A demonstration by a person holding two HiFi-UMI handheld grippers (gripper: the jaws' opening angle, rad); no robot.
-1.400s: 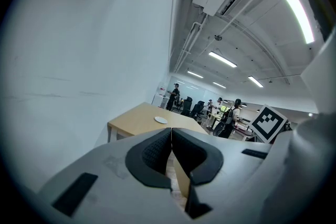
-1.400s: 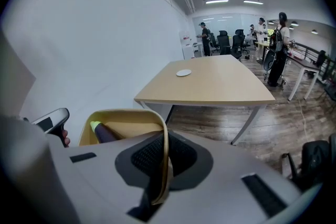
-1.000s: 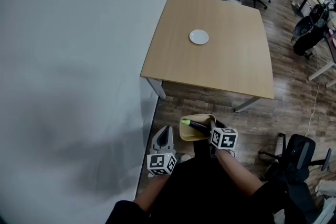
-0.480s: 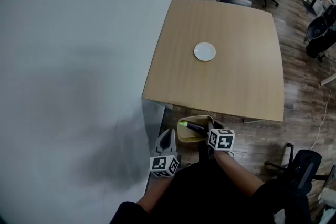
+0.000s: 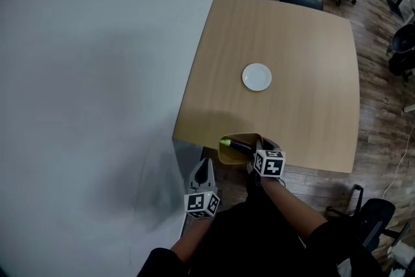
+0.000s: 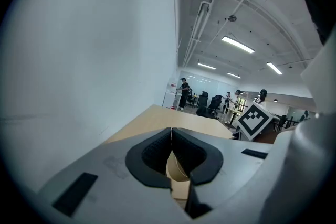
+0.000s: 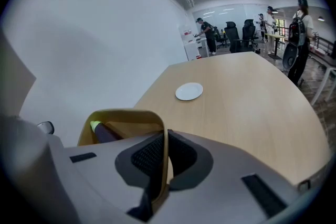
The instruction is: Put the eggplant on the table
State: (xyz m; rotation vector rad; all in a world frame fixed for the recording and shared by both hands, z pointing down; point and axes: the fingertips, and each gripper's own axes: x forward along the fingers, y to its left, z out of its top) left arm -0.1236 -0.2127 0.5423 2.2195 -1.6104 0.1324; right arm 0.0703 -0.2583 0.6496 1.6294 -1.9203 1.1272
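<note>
The table (image 5: 292, 42) has come closer, so the tan container (image 5: 232, 156) now hangs over its near edge, with the left gripper (image 5: 203, 168) just short of that edge, clenched on nothing. The right gripper (image 5: 254, 156), angled down, pinches the container's thin rim. Inside lies the eggplant (image 5: 240, 146), likely light, firm and slick-skinned, and best gripped mid-body.

Bright, even indoor light, ceiling strip lights (image 6: 237, 44), soft shadows, fisheye edges dark.

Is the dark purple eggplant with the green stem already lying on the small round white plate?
No, the eggplant lies inside the tan container, well apart from the plate, which has nothing on it.
</note>
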